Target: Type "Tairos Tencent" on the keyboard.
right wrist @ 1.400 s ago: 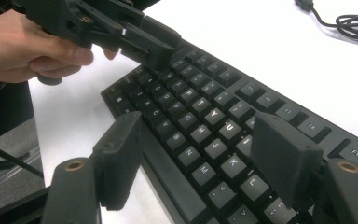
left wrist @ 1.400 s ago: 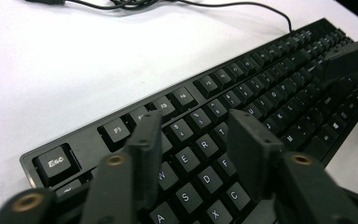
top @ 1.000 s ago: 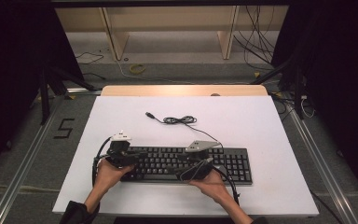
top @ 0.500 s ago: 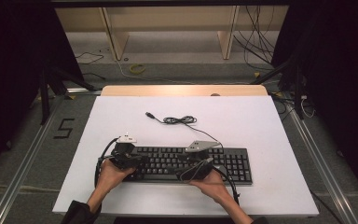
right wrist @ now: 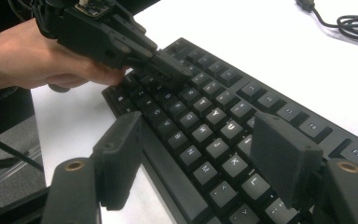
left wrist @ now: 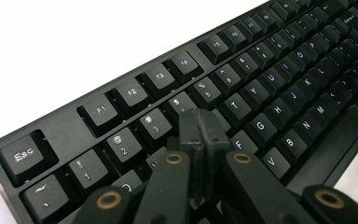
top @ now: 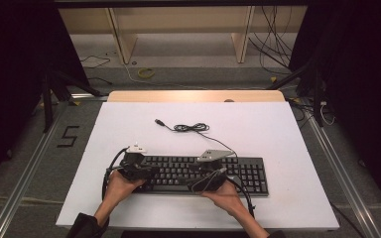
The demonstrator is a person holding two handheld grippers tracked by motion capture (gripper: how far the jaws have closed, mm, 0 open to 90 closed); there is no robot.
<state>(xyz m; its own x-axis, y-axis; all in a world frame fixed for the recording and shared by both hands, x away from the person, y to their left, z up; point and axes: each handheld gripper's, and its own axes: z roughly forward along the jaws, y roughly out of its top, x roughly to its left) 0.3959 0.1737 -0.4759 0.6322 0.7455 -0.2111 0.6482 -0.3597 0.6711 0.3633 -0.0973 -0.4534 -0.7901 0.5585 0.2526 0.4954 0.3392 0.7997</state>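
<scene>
A black keyboard point(top: 248, 173) lies across the near part of the white table point(top: 278, 134). My left gripper point(top: 146, 171) is at the keyboard's left end. In the left gripper view its jaws point(left wrist: 200, 128) are shut together with nothing between them, and the tips rest on the keys just below the number row point(left wrist: 270, 70). My right gripper point(top: 206, 181) hovers over the middle of the keyboard. In the right gripper view its jaws point(right wrist: 200, 140) stand wide open above the letter keys point(right wrist: 214, 102), holding nothing. Farther off in that view is the left gripper point(right wrist: 170, 70).
The keyboard's black cable point(top: 191, 128) lies coiled on the table behind it, its plug pointing left. A wooden strip point(top: 193, 95) runs along the table's far edge. Shelving legs and loose cables stand on the floor beyond.
The left hand has edged slightly nearer and rightwards onto the keyboard's left end. The right hand and the keyboard have not moved.
</scene>
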